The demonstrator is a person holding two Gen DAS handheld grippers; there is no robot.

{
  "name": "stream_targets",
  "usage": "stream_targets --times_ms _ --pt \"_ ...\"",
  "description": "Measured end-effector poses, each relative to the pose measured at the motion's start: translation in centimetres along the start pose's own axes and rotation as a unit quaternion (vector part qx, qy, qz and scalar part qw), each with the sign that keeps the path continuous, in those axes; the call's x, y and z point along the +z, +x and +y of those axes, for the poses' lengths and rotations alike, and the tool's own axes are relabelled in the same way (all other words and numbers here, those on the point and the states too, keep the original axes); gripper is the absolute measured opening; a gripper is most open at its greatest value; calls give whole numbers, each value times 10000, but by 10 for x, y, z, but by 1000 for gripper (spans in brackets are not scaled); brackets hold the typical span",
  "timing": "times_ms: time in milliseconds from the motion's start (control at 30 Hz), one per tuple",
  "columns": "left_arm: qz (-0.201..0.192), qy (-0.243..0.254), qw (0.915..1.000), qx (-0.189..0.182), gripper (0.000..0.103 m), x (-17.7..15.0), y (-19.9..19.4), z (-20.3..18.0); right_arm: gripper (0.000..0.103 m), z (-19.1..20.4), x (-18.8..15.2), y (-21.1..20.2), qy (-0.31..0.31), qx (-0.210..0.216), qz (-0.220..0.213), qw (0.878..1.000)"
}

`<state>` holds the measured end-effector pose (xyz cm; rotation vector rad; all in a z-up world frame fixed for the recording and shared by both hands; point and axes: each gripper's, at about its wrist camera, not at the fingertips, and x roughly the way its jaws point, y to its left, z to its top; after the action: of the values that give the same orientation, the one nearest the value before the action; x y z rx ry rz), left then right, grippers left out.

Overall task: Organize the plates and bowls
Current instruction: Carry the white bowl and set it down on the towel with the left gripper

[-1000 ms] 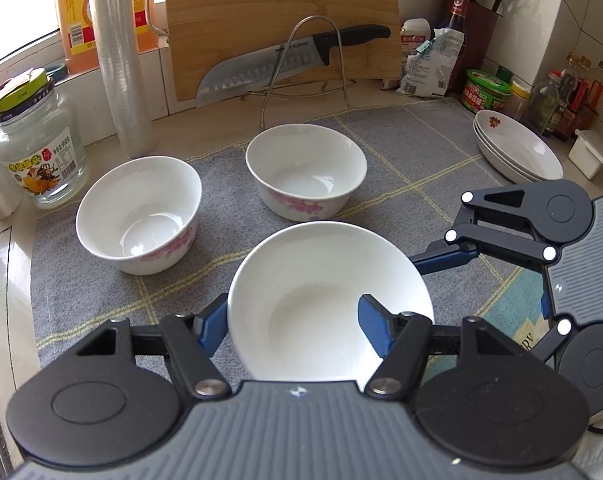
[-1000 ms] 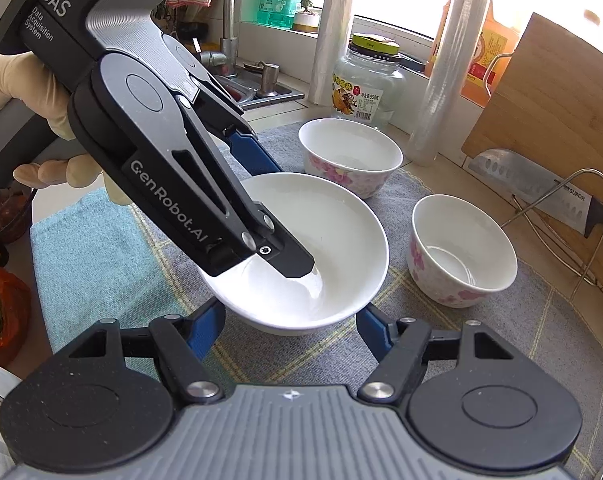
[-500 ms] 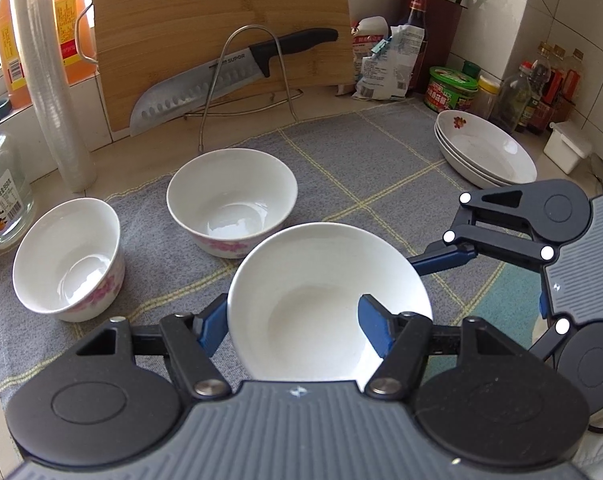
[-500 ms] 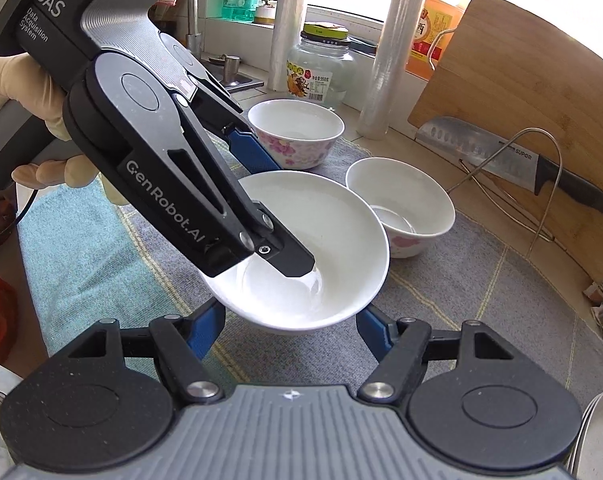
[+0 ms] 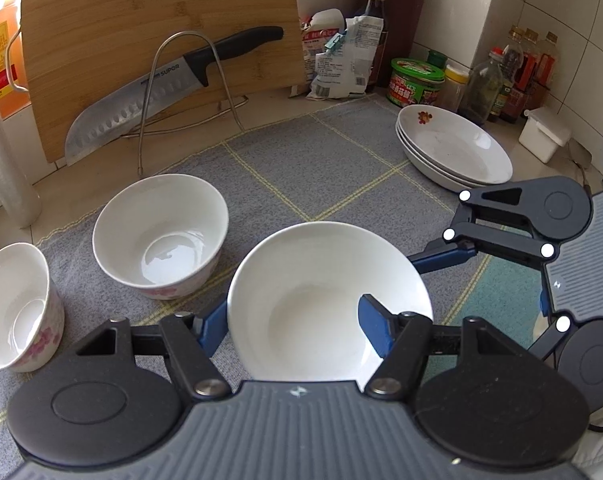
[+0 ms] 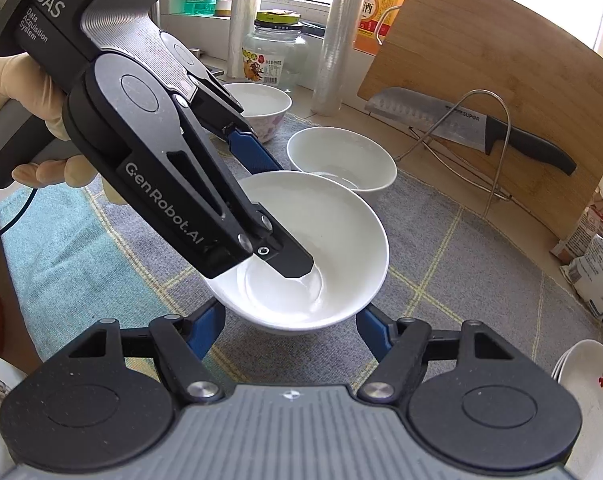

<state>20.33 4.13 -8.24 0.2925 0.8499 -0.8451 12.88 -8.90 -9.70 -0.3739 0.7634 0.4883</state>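
Observation:
My left gripper (image 5: 293, 320) is shut on the rim of a plain white shallow bowl (image 5: 325, 300), one finger inside and one outside, and holds it above the grey mat. The same bowl shows in the right wrist view (image 6: 325, 240), with the left gripper (image 6: 269, 204) clamped on its near-left rim. My right gripper (image 6: 291, 330) is open, its blue fingertips just below and either side of the bowl. Two flowered bowls (image 5: 161, 236) (image 5: 15, 304) stand on the mat to the left. A stack of plates (image 5: 453, 148) sits at the right.
A grey checked mat (image 5: 321, 168) covers the counter. A cutting board (image 5: 153, 40), a knife (image 5: 173, 84) and a wire rack (image 5: 189, 92) stand behind. Bottles and jars (image 5: 417, 80) crowd the back right corner. A glass jar (image 6: 275, 60) stands by the window.
The left gripper has carried the shallow bowl to the right, so the two flowered bowls slid left in view and the plate stack came closer. The right gripper stayed under the bowl.

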Motion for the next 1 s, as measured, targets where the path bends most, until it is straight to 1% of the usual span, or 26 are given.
stream_targets --times_ms 167,367,833,933,967,1000 --pt "33 89 9999 -123 67 7 11 -8 76 -9 -8 -4 109 -105 70 9999" --pt "112 143 9996 -226 67 10 23 -15 76 -16 -16 -3 195 -120 185 9996" --pt "255 163 9992 -277 68 14 39 -24 76 -28 -25 2 379 -53 338 9987" --pt "256 156 9991 -294 73 14 40 -24 76 -29 -25 3 379 -49 344 9987" --pt "255 147 9991 -315 76 14 41 -24 77 -29 -25 4 378 -41 360 9986" --pt "241 147 9989 -367 81 13 41 -25 77 -29 -25 4 367 -36 368 9986"
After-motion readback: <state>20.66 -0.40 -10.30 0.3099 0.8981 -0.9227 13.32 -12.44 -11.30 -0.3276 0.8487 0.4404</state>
